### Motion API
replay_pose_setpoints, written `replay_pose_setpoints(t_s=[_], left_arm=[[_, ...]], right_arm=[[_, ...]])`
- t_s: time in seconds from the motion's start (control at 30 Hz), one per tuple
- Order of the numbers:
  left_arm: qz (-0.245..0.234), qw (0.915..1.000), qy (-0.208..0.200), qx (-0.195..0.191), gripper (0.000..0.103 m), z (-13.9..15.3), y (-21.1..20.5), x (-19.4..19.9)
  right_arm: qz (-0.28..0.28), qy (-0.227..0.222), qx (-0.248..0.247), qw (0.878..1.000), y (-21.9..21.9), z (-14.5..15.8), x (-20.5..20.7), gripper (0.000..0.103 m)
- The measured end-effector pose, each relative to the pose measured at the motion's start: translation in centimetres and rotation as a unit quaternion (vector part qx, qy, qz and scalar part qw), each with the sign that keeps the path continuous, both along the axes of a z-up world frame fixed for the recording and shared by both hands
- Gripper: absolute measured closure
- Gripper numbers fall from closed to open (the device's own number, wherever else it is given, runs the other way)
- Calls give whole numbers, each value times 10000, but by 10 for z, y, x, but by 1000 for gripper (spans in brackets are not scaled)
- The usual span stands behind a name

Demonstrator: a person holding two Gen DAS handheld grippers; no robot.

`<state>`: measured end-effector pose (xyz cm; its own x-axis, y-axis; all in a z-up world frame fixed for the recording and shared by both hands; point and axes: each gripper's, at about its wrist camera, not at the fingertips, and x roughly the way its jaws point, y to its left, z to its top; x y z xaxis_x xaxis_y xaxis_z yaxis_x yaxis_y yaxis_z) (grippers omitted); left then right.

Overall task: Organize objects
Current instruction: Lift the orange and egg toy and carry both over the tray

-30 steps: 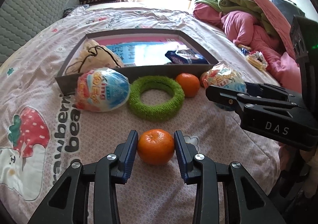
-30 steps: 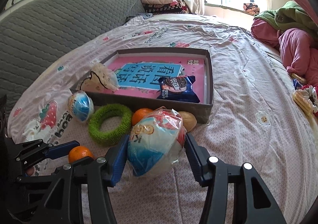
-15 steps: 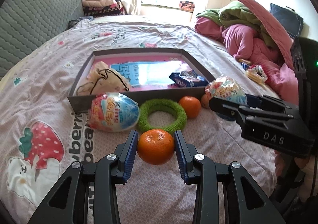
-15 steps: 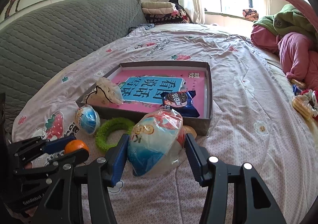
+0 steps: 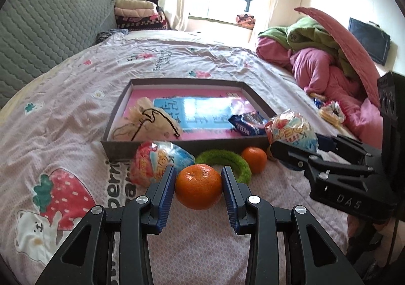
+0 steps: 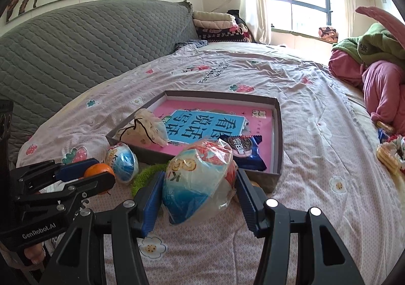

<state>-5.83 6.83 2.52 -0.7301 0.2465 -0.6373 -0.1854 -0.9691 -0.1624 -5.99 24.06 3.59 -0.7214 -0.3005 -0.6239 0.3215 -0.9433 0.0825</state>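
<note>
So both my hands are full right now. My left gripper (image 5: pixel 198 187) is clamped on a tangerine (image 5: pixel 198 186), sitting dead center low in the left wrist view, blue pads pressed on both sides of it and the fruit clear of the bedsheet (image 5: pixel 76 97). My right gripper (image 6: pixel 200 185) has its jaws fairly wide but squeezed around a wrapped toy egg (image 6: pixel 200 181), the crinkly plastic one with a blue bottom and orange top, middle-lower part of the right wrist view.

The grey shallow box (image 5: pixel 182 144) sits in the middle of both frames, on the pink patterned sheet. Inside it: a pink and blue book (image 5: pixel 202 113) lying flat on the bottom, a beige drawstring pouch (image 5: pixel 144 123) in the left part, and a blue cookie packet (image 5: pixel 246 121) toward the right near corner.

Just in front of the box's near wall, still on the sheet, there's a second wrapped egg (image 5: pixel 157 162) on the left, a fuzzy green ring (image 5: pixel 227 161) in the middle partly hidden behind my tangerine, and another tangerine (image 5: pixel 254 159) right beside the ring on its right.

Upper right of the frames is a heap of pink and green bedding (image 5: pixel 324 57). Grey quilted headboard (image 6: pixel 88 44) fills the upper left.
</note>
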Motion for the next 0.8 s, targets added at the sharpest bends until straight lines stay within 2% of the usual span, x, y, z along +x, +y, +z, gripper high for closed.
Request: replay_pose_setpoints(t_s=[0.53,0.8], left_arm=[[226,9993,227,191,65,9,-21,-30],[348,9987,326,198,65,17,-36,-50]], right_arm=[[229,369,310,9986,-21,6,-23,47],[284,277,272,9988,-24,3,-39,47]])
